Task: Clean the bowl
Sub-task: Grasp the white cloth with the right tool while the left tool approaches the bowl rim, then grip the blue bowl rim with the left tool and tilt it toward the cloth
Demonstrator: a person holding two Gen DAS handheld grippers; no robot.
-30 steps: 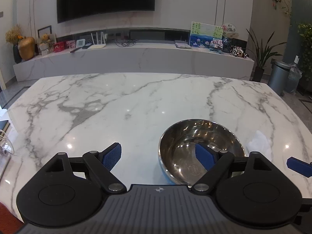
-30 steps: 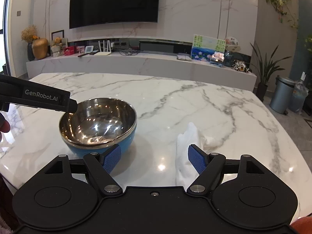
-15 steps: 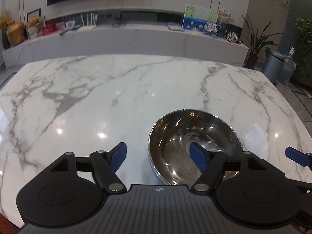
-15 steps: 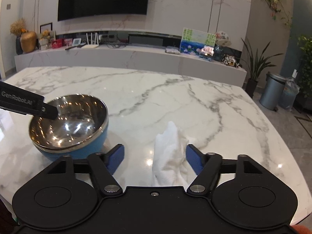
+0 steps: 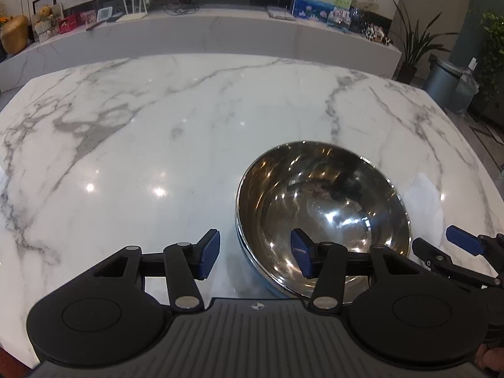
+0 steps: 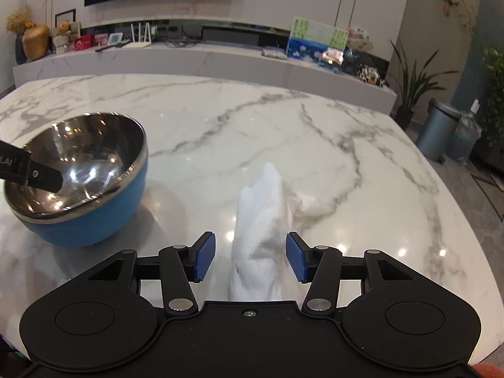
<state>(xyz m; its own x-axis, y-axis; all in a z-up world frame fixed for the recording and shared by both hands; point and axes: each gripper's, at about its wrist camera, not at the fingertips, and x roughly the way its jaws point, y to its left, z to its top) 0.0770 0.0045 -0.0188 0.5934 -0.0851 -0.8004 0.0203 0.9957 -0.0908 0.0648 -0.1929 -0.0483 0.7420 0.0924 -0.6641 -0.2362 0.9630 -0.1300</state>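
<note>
We note steel-lined blue round bowl (image 6: 78, 176) upright on white marble bench (image 6: 252, 126). Left tongs (image 5: 255, 256) closing, straddling near rim, not yet gripping, likely to steady it. Right tongs (image 6: 250, 256) closing around crumpled white cloth (image 6: 264, 223), pads not yet pressing, presumably for wiping.

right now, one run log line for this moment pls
left gripper: closing astride steel bowl rim, not gripping | right gripper: closing around white cloth, pads clear | both on marble table
</note>
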